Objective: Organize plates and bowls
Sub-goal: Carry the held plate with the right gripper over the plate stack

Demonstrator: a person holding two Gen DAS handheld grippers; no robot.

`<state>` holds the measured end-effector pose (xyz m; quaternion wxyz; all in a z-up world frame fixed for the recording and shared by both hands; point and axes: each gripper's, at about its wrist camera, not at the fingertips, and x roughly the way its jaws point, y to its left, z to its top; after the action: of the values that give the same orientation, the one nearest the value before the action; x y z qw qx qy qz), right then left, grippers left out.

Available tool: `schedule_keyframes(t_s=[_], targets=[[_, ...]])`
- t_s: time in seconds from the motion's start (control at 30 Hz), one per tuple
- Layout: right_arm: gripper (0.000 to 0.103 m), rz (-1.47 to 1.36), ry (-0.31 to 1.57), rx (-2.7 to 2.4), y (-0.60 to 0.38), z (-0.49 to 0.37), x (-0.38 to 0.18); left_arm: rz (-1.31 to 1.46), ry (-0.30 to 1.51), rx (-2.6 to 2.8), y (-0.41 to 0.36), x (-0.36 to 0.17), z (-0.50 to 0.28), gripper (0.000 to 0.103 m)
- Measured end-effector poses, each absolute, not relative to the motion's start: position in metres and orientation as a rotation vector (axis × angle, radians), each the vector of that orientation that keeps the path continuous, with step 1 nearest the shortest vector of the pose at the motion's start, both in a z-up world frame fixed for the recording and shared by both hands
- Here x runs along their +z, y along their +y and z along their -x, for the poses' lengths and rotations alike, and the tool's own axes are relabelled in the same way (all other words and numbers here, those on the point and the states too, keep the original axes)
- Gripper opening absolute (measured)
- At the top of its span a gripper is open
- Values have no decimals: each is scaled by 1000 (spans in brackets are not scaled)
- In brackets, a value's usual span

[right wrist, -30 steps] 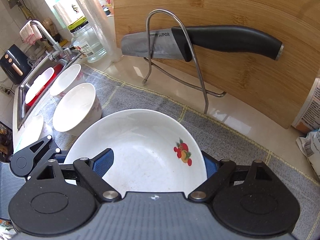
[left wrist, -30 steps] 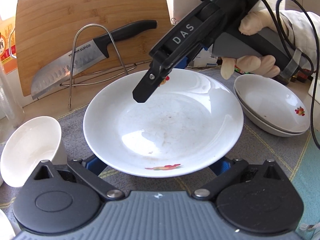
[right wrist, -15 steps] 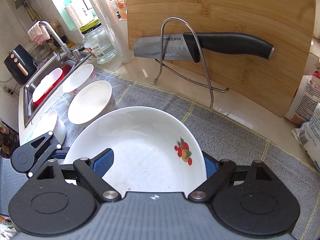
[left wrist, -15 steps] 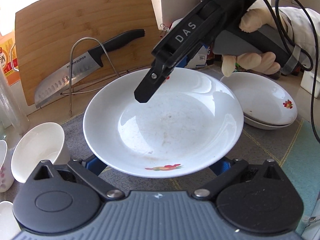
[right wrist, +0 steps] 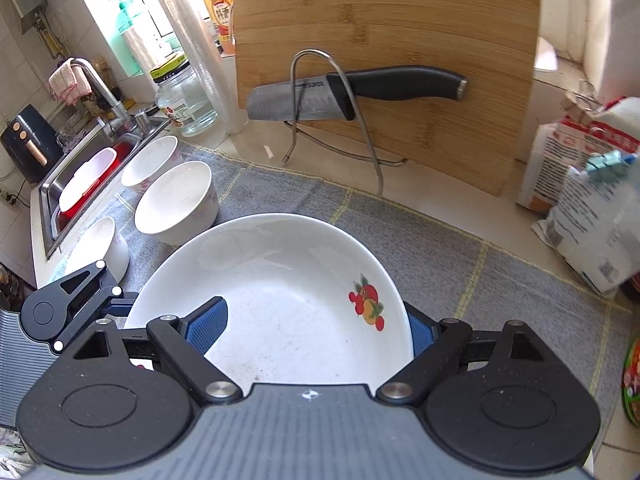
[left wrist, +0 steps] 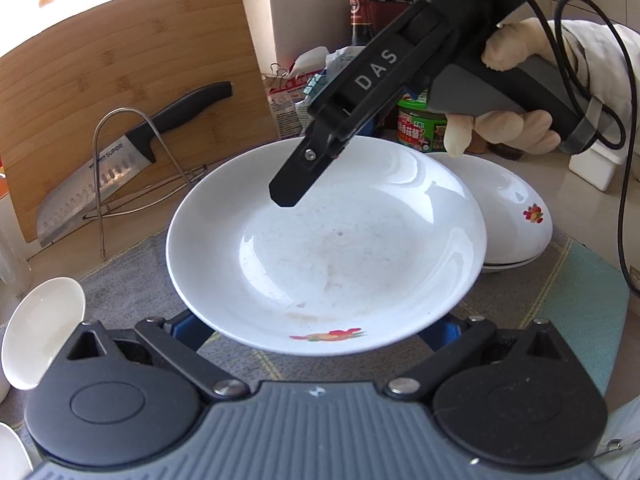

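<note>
Left wrist view: the plate (left wrist: 326, 248) is clamped edge-on by both the left gripper (left wrist: 316, 324) and right gripper (right wrist: 316, 320), kept level; it is carried just beside the stacked plates (left wrist: 516, 220), presumably for stacking.

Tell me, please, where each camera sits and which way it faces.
Left wrist: on the left gripper, facing forward and down over the plate towards board and knife; shows its own jaws, the right gripper and a gloved hand.
Right wrist: on the right gripper, facing down over the plate towards bowls and sink; shows its own jaws and the left gripper.
Shared: plate, board, knife, both grippers.
</note>
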<state>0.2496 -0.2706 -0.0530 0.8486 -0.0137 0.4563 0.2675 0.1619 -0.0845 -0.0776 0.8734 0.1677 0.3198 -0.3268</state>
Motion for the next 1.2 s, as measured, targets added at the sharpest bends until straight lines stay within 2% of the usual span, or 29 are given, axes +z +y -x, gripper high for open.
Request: schedule_keyframes(t_s=[1.2], targets=[[93, -50, 979, 322, -385, -173, -68, -402, 677, -910, -180, -85, -130, 102]])
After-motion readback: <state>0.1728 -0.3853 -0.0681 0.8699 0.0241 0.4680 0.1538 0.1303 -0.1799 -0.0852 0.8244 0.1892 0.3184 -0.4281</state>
